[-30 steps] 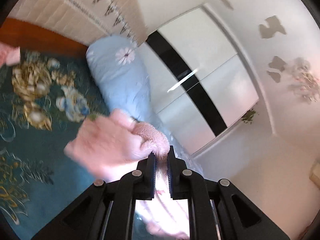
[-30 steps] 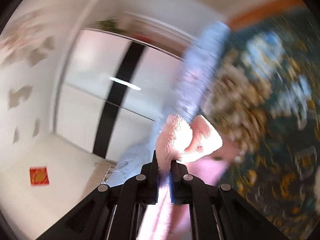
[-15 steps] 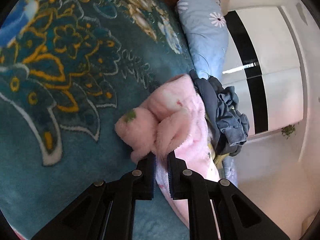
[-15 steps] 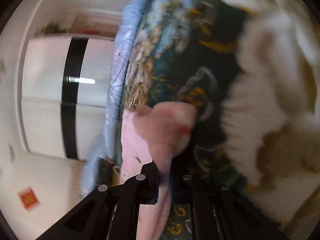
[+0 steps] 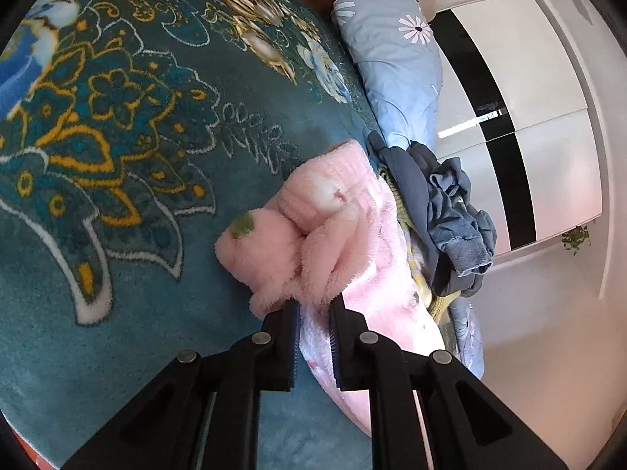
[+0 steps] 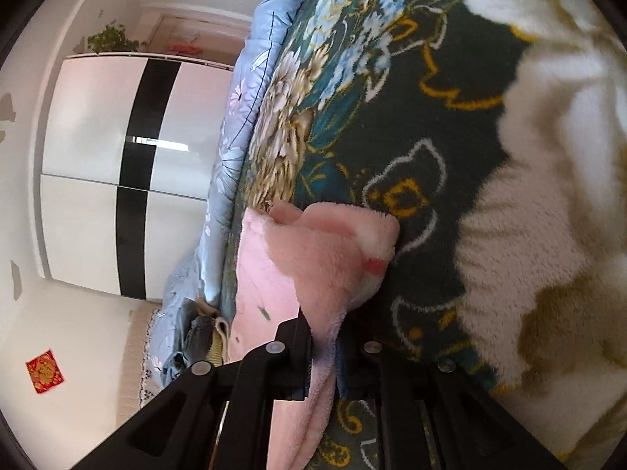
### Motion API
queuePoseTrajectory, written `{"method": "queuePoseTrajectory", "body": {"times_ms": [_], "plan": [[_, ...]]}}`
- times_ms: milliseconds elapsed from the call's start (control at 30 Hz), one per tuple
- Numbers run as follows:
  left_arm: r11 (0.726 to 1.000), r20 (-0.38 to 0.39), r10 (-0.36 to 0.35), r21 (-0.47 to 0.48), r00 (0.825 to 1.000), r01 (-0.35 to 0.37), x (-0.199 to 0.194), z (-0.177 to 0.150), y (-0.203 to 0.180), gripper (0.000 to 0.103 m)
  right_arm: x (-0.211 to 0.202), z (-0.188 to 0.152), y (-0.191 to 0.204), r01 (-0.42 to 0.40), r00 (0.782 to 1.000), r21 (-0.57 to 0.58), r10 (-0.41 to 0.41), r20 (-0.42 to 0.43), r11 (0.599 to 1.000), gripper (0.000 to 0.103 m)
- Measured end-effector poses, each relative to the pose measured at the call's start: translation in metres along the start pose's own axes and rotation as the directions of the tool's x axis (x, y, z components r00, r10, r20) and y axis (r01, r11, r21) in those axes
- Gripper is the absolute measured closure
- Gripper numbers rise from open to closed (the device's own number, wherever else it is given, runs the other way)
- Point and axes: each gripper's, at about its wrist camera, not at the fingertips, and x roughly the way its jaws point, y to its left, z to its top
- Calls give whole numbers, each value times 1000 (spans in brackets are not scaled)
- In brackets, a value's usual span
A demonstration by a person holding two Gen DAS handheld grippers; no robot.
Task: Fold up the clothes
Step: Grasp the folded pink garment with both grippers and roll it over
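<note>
The fluffy pink fleece garment [image 5: 337, 235] lies bunched on the teal floral plush blanket [image 5: 129, 125], and much of it is hidden: its near end runs under the left gripper [image 5: 315, 305], so how it is folded there cannot be made out. That gripper's black jaws are nearly together, clamped on a thick roll of the pink fleece. The right gripper [image 6: 325, 323] has pink fleece between its jaws too, and those jaws are just starting to part; the fabric dropping below them is cut off by the frame edge.

The left view alone shows a crumpled dark blue-grey garment [image 5: 443, 211] heaped just beside the pink one, with something yellow peeking from beneath it, too covered to name. In the right view that pile is only a small dim lump at the bed's edge. The right view alone shows a big cream flower pattern on the blanket and a red square paper [image 6: 44, 371] on the wall.

A pale blue daisy-print pillow [image 5: 392, 62] lies along the bed's edge, and behind it stands a glossy white wardrobe with a black stripe [image 6: 133, 172].
</note>
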Motion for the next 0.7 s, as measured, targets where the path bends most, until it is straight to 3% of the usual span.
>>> {"method": "queuePoseTrajectory", "body": {"times_ms": [100, 233, 300, 333, 367, 500, 600, 700], "plan": [[1000, -5, -5, -5, 1000, 5, -1, 1, 1, 92, -5, 5, -2, -5, 1000, 0, 5, 10, 1000, 89], [1000, -4, -6, -17, 1000, 6, -1, 1, 3, 92, -5, 10, 8, 15, 999, -38, -14, 42, 999, 76], [1000, -1, -4, -24, 1000, 4, -1, 1, 2, 92, -7, 11, 13, 29, 998, -54, -26, 57, 998, 76], [1000, 1, -2, -25, 1000, 2, -2, 1, 2, 92, -11, 11, 16, 31, 997, -72, -26, 73, 997, 76], [1000, 3, 1, -24, 1000, -1, -2, 0, 1, 92, -16, 10, 21, 28, 995, -102, -18, 96, 994, 90], [1000, 4, 7, -24, 1000, -7, -2, -1, 0, 92, -36, 4, 51, 65, 984, -272, -17, 175, 960, 92], [999, 1, -6, -45, 1000, 6, 0, -2, 3, 92, -19, 8, 25, 187, 978, -163, -169, 120, 969, 92], [998, -1, -15, -59, 1000, 15, 0, -3, 7, 92, -18, 13, 9, 148, 986, -65, -142, 88, 987, 93]]}}
